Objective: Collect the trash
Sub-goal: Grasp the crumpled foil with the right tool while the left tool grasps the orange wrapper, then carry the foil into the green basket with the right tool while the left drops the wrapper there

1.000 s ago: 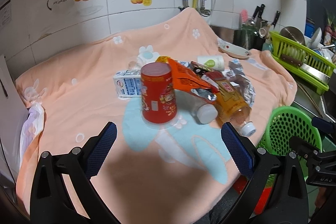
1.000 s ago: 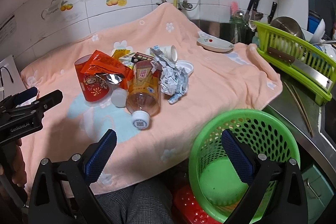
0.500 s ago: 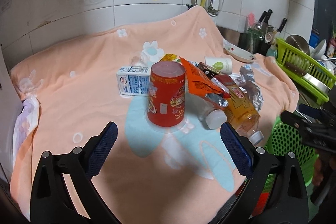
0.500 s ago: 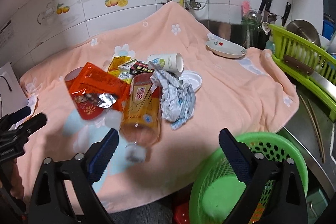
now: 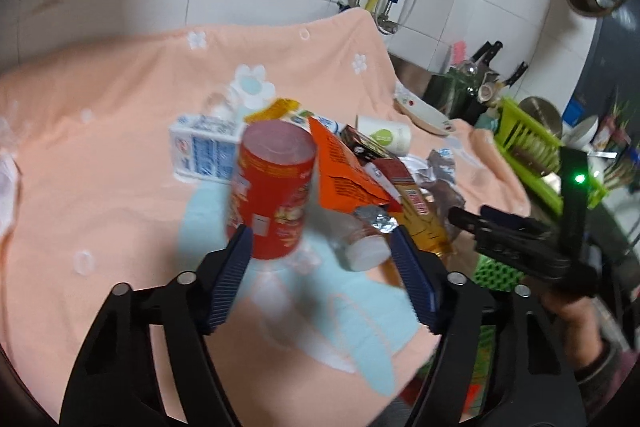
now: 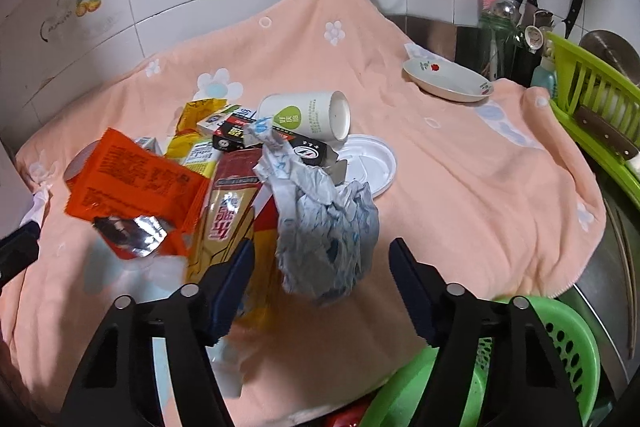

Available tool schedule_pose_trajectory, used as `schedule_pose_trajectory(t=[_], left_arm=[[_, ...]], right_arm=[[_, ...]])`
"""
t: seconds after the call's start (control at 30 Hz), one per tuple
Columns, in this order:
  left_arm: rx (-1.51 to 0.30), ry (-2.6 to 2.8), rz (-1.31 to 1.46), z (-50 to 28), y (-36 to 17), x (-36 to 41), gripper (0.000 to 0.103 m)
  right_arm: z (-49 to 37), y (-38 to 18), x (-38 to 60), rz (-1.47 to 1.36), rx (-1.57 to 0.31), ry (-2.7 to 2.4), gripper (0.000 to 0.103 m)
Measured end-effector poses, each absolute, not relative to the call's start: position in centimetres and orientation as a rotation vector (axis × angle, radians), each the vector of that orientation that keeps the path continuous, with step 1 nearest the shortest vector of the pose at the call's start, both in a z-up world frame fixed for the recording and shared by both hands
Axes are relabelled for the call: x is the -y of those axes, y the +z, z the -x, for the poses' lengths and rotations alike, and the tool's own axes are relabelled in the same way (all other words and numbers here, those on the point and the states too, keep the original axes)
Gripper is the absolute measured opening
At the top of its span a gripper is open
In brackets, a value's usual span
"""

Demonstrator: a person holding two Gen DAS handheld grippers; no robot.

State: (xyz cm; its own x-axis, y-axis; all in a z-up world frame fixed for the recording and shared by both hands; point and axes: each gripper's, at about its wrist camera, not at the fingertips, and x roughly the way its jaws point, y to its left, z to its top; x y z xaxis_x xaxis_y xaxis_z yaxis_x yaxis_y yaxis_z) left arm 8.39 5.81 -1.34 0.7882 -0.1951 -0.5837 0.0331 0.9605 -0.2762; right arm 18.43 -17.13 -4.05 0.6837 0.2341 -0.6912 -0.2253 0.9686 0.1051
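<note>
Trash lies heaped in the middle of a peach blanket point(image 6: 460, 163) spread over the counter. In the right wrist view a crumpled grey-white wrapper point(image 6: 328, 227) sits nearest, just beyond the right gripper point(image 6: 320, 285), whose jaws are closing with the wrapper's near end between them; the pads do not yet press on it. To the left of the wrapper lies a tea bottle point(image 6: 232, 219) on its side, partly under an orange snack bag point(image 6: 132, 183) with a torn foil edge. Farther off are a tipped white paper cup point(image 6: 308, 119), a white plastic lid point(image 6: 372, 163) and small black and yellow packets. A shallow dish point(image 6: 448, 81) rests on the far right of the blanket, and a green basket point(image 6: 560, 347) stands low at the near right, off the counter edge.

In the left wrist view (blurred) a red cup point(image 5: 272, 187) stands upside down, near the left gripper point(image 5: 322, 285). That gripper's jaws are closing too, and nothing is gripped: the cup's base sits just beyond the left finger point(image 5: 232, 275). A blue-and-white milk carton point(image 5: 204, 155) lies behind the cup. At the right edge a hand point(image 5: 568, 311) holds the other gripper's black body.
</note>
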Motion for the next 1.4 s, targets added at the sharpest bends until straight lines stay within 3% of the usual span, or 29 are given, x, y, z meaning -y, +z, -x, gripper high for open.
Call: schedule_pose_trajectory(t=[0.17,0.47,0.67,0.8,0.87,0.97,1.4], left_arm=[[-0.681,-0.160,0.368,-9.9,-2.8,-5.6,0.062],[-0.677,-0.163,0.540,-12.2,-3.9,-6.0,0.062],[-0.655,-0.171,0.606,-13.1,-4.6,-5.8,0.052],[-0.640,-0.169,0.631,-13.5,-4.8,-5.8,0.040],[-0.643,-0.172,0.634,-13.8,-4.9,-5.7,0.026],[-0.637,-0.182,0.631,-13.8,-5.0,-5.6,0.014],[-0.540,-0.222,0.518,-11.1,-1.7,-4.2,0.008]], right_arm=[[-19.7,-4.7,17.2,-0.008,-0.784,0.257,0.057],[-20.3,-5.3,17.4,-0.024,-0.794,0.275,0.038],[-20.1,-5.3,17.2,-0.009,-0.777,0.276,0.030],[-19.8,-5.2,17.3,-0.008,-0.768,0.279,0.028],[-19.5,-5.1,17.4,-0.013,-0.761,0.281,0.027],[-19.2,-4.8,17.7,-0.024,-0.754,0.280,0.027],[-16.2,-3.1,19.9,-0.104,-0.711,0.282,0.024]])
